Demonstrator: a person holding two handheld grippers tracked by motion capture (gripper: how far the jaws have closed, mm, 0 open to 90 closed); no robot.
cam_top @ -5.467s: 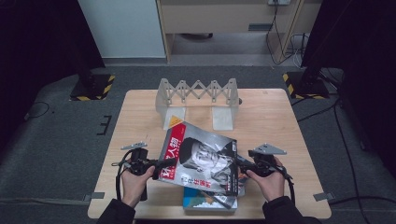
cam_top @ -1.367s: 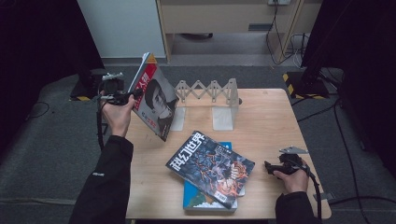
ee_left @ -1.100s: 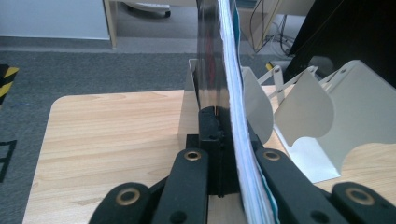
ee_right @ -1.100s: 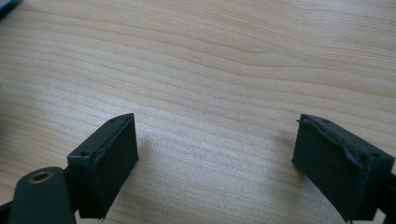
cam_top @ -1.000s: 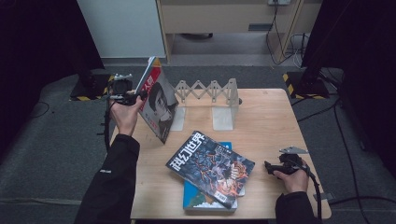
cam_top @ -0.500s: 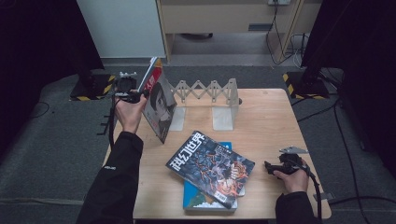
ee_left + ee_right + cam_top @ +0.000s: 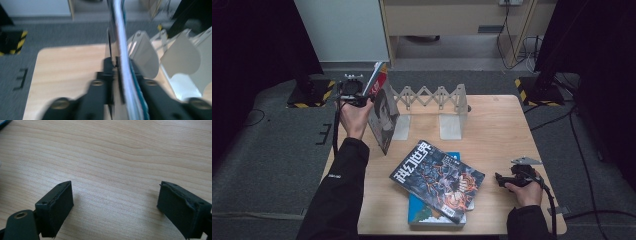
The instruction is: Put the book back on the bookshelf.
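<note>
Left hand-held gripper point(image 7: 362, 98) pinches a magazine point(image 7: 382, 112) by its edge and holds it upright above the left back part of the surface point(image 7: 497, 130), just beside the white folding rack point(image 7: 432, 100). Right hand-held gripper point(image 7: 504, 179) rests on the surface with jaws spread, holding nothing. Another magazine point(image 7: 437, 179) lies flat; its cover reads "科幻世界". It lies on a blue book point(image 7: 432, 215).

left gripper point(image 7: 362, 98) raised, jaws clamped; right gripper point(image 7: 501, 178) low, jaws wide apart.
</note>
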